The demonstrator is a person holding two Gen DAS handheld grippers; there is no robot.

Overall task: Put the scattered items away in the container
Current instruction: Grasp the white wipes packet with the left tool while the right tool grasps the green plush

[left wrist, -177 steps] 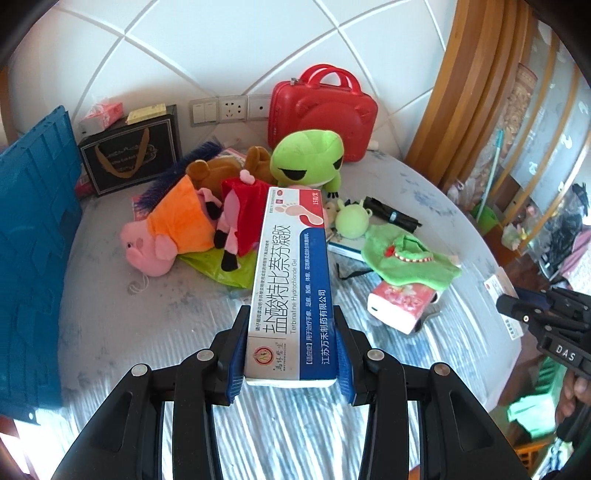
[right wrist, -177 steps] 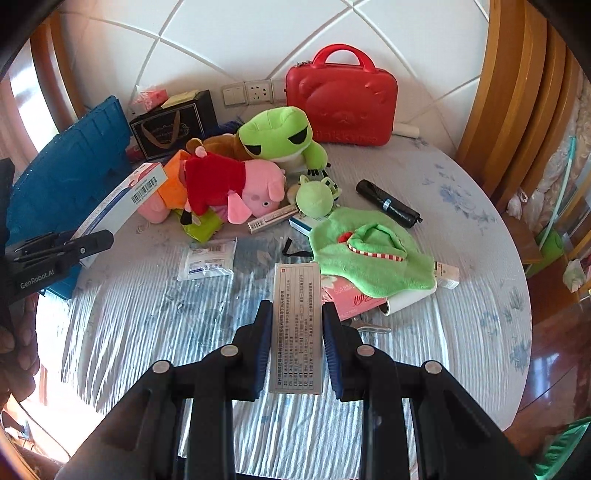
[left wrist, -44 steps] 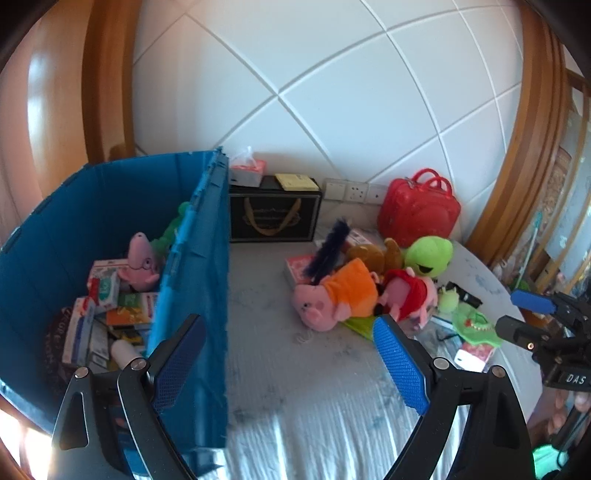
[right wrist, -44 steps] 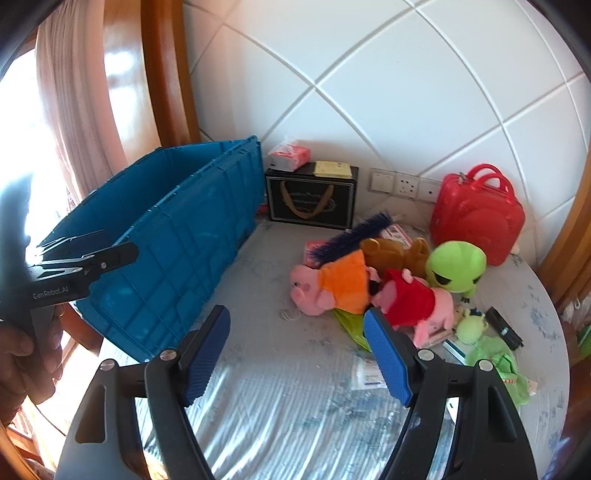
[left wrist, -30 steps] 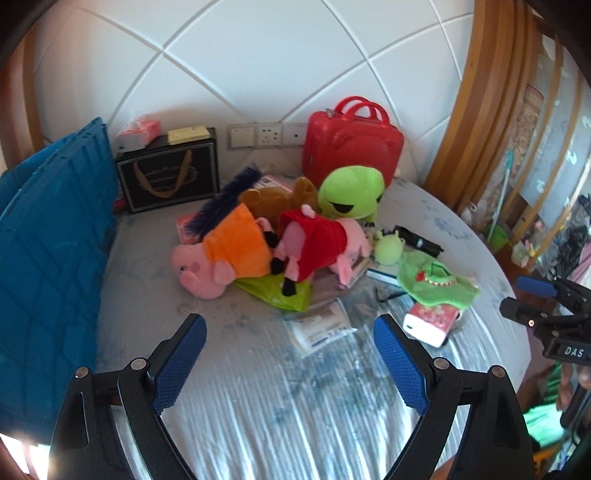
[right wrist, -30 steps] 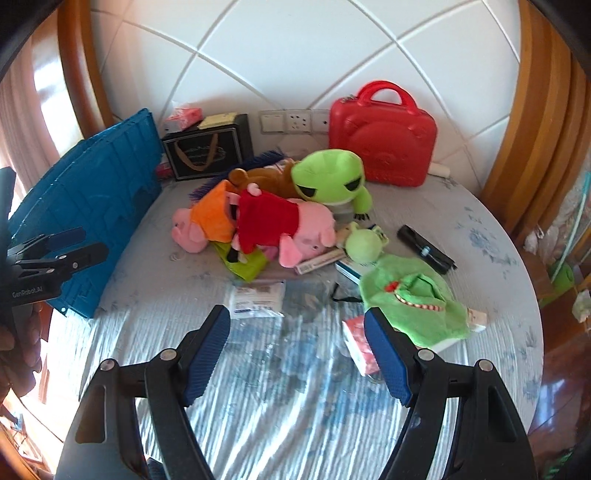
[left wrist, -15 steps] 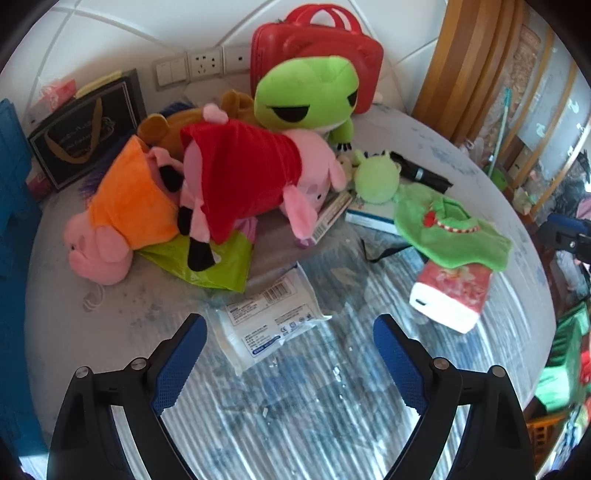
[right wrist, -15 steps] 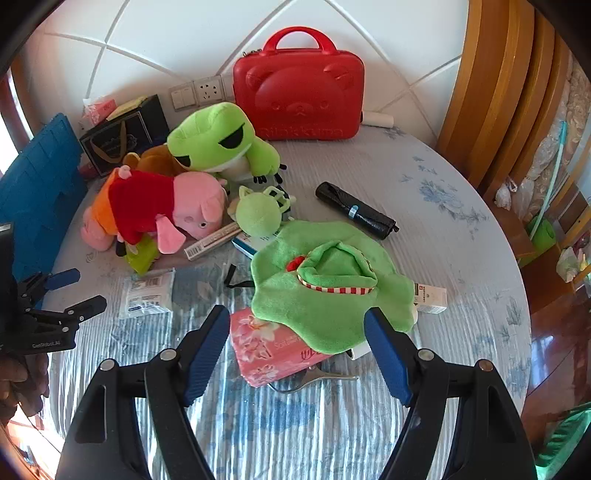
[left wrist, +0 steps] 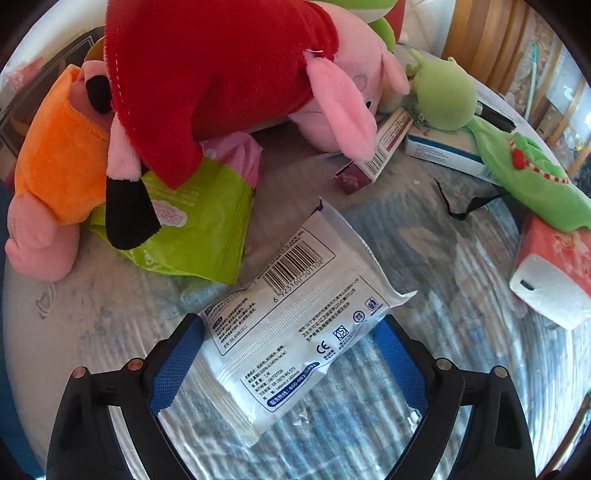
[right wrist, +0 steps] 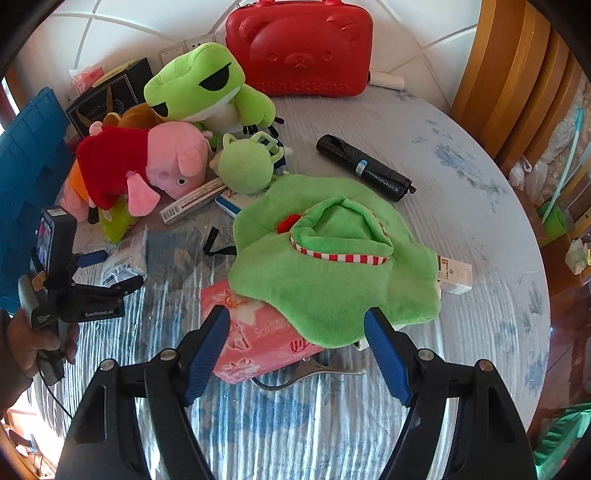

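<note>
I am working in a home, most likely a living or dining room. A round table (right wrist: 461, 206) with a blue-flowered cloth fills the frame, strewn with plush toys like the green frog (right wrist: 207, 88) at upper left. Behind it stand a white tiled wall (right wrist: 140, 22), wall sockets (right wrist: 186, 46) and curved wooden trim (right wrist: 517, 74) at right.

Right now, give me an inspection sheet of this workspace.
Surface: round table under a pale floral cloth.
Job's things: white sachet pack, pink tissue pack, green plush cloth, blue bin at left.
Clutter: plush pigs, green frog, black roll, small boxes.
Grippers: left gripper open, jaws just widened, astride the sachet pack; right gripper open over the tissue pack.
Cables: nothing seen.
Surroundings: red case, wall sockets, wooden frame.
</note>
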